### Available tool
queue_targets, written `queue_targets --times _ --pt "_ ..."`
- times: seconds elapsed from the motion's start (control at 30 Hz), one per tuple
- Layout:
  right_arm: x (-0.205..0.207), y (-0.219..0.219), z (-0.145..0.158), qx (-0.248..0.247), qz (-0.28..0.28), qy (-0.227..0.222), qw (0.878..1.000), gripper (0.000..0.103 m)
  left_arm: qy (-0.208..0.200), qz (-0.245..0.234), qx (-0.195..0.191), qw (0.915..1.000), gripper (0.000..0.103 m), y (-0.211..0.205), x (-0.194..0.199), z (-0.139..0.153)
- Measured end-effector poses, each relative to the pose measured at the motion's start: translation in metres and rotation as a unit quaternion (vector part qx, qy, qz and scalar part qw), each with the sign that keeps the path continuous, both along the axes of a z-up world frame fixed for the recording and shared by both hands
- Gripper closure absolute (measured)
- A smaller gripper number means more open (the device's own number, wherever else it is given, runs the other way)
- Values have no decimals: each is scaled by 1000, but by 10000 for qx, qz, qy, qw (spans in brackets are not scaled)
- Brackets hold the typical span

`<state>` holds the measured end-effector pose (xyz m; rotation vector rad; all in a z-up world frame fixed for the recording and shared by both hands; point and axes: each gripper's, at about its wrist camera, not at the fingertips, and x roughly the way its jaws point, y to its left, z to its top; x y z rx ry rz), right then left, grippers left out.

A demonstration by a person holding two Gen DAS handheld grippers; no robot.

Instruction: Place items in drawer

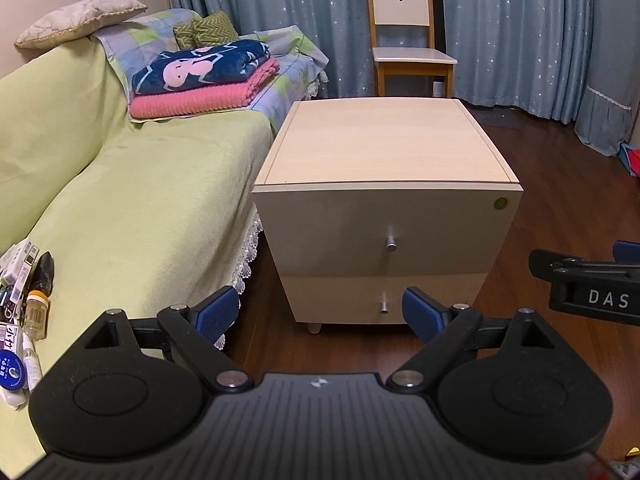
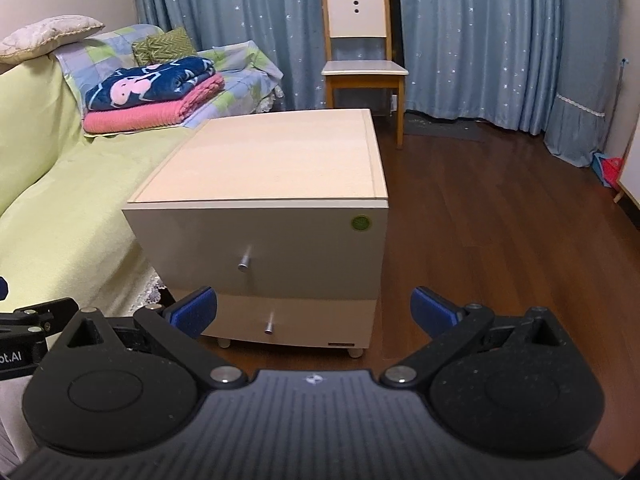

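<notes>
Nightstand: a pale wood two-drawer nightstand point(image 1: 384, 184) stands on the dark wood floor point(image 2: 500, 216) just beside the sofa point(image 1: 132, 200) — both drawers shut.
Top drawer: its metal knob point(image 1: 391, 243) sits mid-front.
Items: small bottles, tubes and boxes point(image 1: 24, 304) lie clustered on the sofa's green cover, at the left edge.
Left hand-held gripper point(image 1: 320, 314): fingers spread wide, holding nothing, facing the nightstand.
Right hand-held gripper point(image 2: 314, 314): likewise wide apart and empty — aimed at the drawer fronts.
Background: a wooden chair point(image 2: 360, 40) before blue curtains point(image 2: 480, 40).
</notes>
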<state>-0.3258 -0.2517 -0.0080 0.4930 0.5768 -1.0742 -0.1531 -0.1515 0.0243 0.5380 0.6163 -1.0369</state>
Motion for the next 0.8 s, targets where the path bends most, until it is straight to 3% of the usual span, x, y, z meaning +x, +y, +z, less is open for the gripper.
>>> queue_targets --times 0.8 --pt "33 -52 -27 476 -115 239 9985 1 100 -215 307 9992 12 -48 24 -16"
